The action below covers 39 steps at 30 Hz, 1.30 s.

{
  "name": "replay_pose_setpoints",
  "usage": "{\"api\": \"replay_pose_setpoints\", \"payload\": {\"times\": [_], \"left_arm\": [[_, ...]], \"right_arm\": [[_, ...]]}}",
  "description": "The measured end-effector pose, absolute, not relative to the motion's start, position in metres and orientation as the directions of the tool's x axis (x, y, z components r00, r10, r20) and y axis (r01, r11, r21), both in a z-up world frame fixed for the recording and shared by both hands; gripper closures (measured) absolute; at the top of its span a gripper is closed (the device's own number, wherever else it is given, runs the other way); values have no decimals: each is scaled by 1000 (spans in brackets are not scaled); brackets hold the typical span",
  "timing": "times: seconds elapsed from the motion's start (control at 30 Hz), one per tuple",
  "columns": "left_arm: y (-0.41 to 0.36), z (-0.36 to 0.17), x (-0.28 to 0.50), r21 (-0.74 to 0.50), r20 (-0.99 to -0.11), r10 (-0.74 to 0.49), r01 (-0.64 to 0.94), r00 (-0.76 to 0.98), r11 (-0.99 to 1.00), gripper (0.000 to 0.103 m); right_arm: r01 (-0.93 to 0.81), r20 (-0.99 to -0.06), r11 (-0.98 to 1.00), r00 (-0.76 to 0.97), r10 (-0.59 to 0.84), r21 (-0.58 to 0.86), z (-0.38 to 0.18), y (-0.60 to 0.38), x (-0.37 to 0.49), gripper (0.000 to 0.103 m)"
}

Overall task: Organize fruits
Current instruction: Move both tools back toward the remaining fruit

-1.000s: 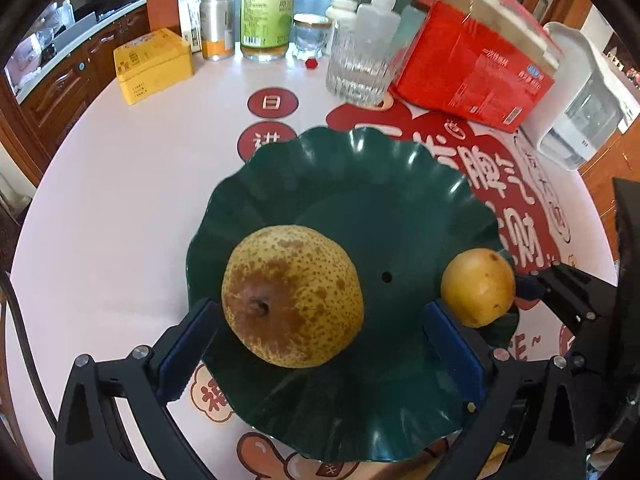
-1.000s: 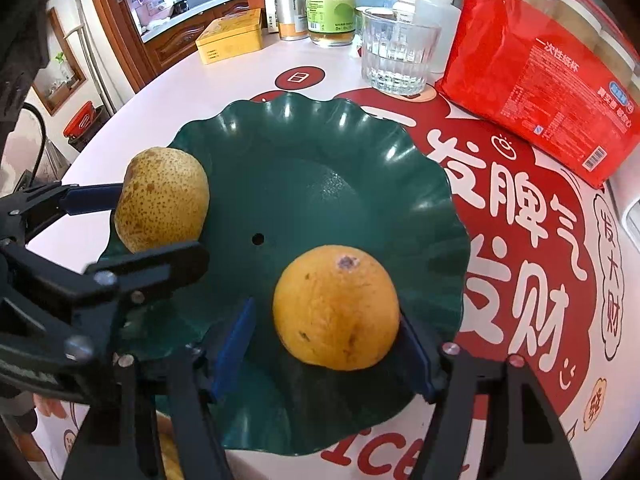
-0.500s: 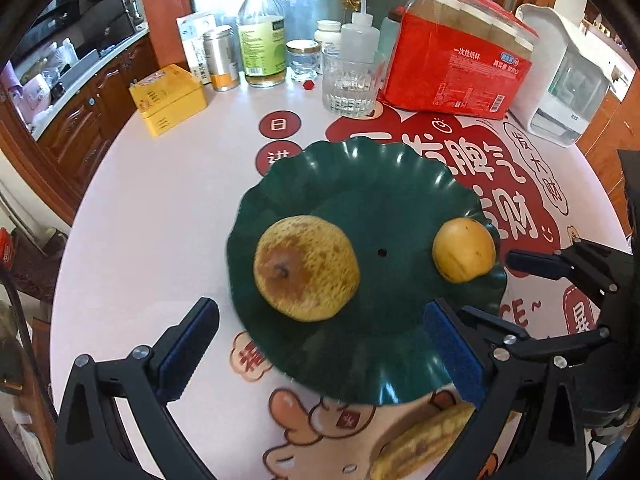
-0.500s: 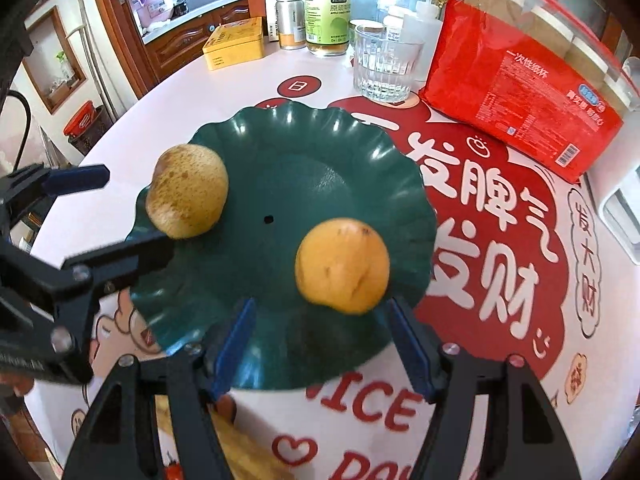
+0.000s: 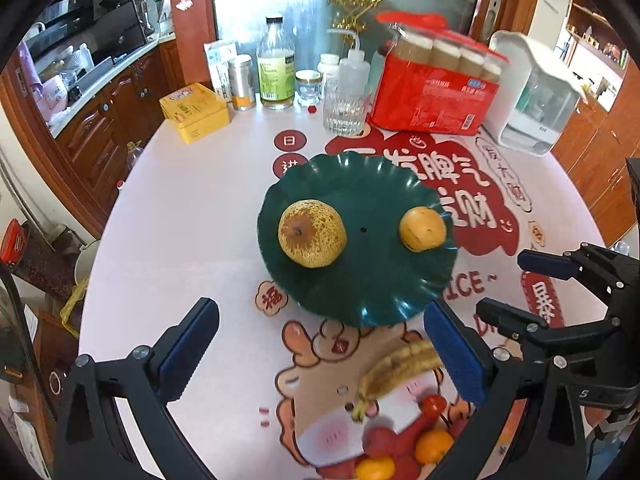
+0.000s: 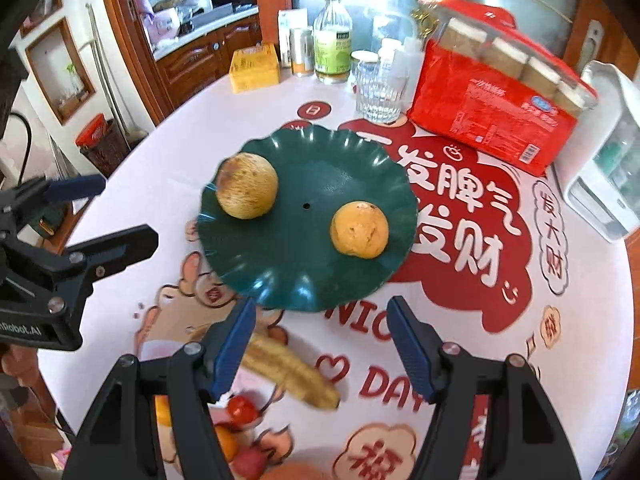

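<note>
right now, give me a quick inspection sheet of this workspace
surface: round white table with red printed cloth.
job's things: speckled yellow pear and round orange fruit lie apart on the scalloped dark green plate; spotted banana and small red and orange fruits lie nearer, off the plate.
clutter: yellow tin, clear glass, red cup pack, bottles.
grippers: left gripper and right gripper open, empty.
cables: nothing seen on the table.
surroundings: wooden cabinets.
</note>
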<state>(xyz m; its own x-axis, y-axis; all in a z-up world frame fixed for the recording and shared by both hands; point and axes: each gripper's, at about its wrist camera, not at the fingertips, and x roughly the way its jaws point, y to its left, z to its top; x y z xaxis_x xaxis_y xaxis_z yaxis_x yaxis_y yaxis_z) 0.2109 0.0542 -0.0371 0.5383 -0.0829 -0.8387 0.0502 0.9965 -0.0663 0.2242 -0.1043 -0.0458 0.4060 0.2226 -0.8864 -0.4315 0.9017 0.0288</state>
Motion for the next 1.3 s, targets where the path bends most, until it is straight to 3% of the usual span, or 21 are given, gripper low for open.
{"api": "replay_pose_setpoints", "payload": {"times": [0.4,0.63,0.83,1.3], "left_arm": [[63,9,144,-97,-795,-100,37,598,995,1],[68,20,112,-156,-782,-143,32,606,987,1],[69,18,85,-142,-775,-125,22,620,990,1],[60,-14,56,-150,-796,-139,31,589,988,1]], "right_arm": [[-347,-811,925,491,318,152,18,-126,154,34],[-330,-748,943,616,247,39,42,-125,112,34],[-330,-710,944,665,230,-3,40,-125,83,34],[-242,-740,963,625,247,118,1,-145,55,34]]}}
